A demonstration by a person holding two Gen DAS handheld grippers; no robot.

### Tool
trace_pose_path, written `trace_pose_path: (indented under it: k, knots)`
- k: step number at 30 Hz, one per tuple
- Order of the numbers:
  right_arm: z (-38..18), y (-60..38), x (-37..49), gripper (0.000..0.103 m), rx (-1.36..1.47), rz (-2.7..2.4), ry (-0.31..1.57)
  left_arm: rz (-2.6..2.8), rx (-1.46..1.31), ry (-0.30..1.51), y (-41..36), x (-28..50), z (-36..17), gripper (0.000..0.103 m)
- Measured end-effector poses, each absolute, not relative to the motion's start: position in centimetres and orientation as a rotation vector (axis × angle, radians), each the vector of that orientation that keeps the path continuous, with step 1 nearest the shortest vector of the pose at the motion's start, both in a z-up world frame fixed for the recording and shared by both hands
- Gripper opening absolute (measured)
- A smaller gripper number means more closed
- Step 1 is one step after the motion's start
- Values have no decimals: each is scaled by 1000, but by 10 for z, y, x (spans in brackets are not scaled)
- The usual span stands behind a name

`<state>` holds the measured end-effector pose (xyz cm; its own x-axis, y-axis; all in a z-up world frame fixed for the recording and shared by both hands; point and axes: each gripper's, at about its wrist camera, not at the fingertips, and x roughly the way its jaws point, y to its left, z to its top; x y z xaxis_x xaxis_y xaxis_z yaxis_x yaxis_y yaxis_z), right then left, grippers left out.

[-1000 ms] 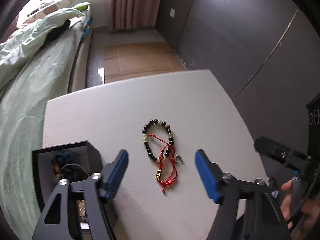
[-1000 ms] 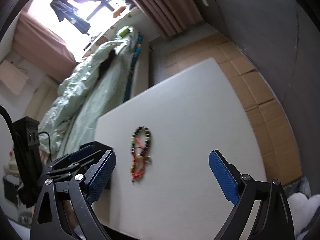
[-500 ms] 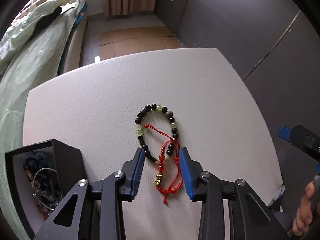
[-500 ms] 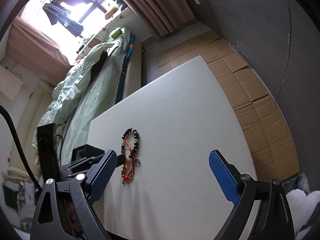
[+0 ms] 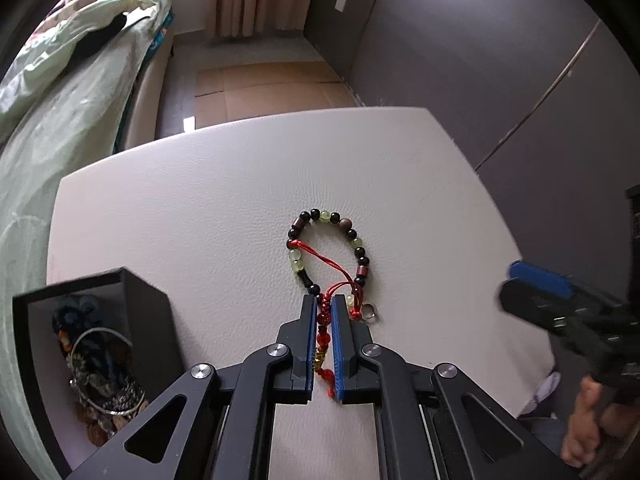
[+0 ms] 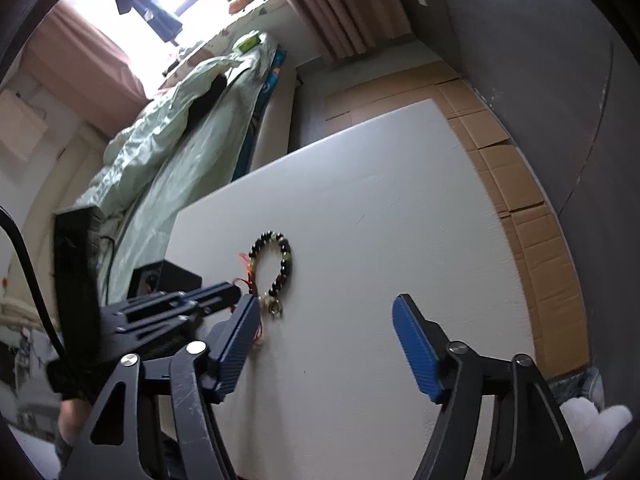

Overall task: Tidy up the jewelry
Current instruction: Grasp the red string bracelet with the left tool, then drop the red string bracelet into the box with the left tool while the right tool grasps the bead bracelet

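Note:
A red cord bracelet (image 5: 325,322) with red beads and a gold charm lies on the white table (image 5: 224,200), tangled over a black and green bead bracelet (image 5: 332,248). A small silver ring (image 5: 370,313) lies beside them. My left gripper (image 5: 323,305) is shut on the red cord bracelet at table level. A black jewelry box (image 5: 96,344) with several pieces inside stands to its left. My right gripper (image 6: 326,320) is open and empty above the table, right of the bracelets (image 6: 276,264).
A bed with a green cover (image 5: 60,92) runs along the table's left side. Flattened cardboard (image 6: 520,208) covers the floor beyond the table's far and right edges. A dark wall (image 5: 500,60) stands to the right.
My left gripper moved forward to the bracelets and went from wide open to shut on the red cord bracelet. The right gripper stayed open and shifted closer.

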<state>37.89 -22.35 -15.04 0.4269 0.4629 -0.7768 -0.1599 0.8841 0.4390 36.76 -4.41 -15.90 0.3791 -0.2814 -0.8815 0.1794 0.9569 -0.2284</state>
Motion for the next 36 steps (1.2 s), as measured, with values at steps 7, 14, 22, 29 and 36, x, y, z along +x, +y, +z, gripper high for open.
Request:
trace_pose_path:
  k: [7, 14, 22, 29, 36]
  knots:
    - [-153, -201, 378, 66, 214, 439, 1064, -302, -169, 1086, -26, 363, -139, 7]
    - [-163, -171, 377, 55, 81, 484, 1077, -299, -230, 1012, -4, 353, -114, 7]
    - [-173, -148, 378, 50, -55, 499, 1083, -272, -311, 942, 32, 343, -94, 7]
    - [-180, -133, 380, 47, -129, 511, 1094, -235, -372, 903, 55, 330, -84, 7]
    - [-186, -116, 379, 43, -208, 495, 1070, -213, -412, 890, 73, 323, -82, 7]
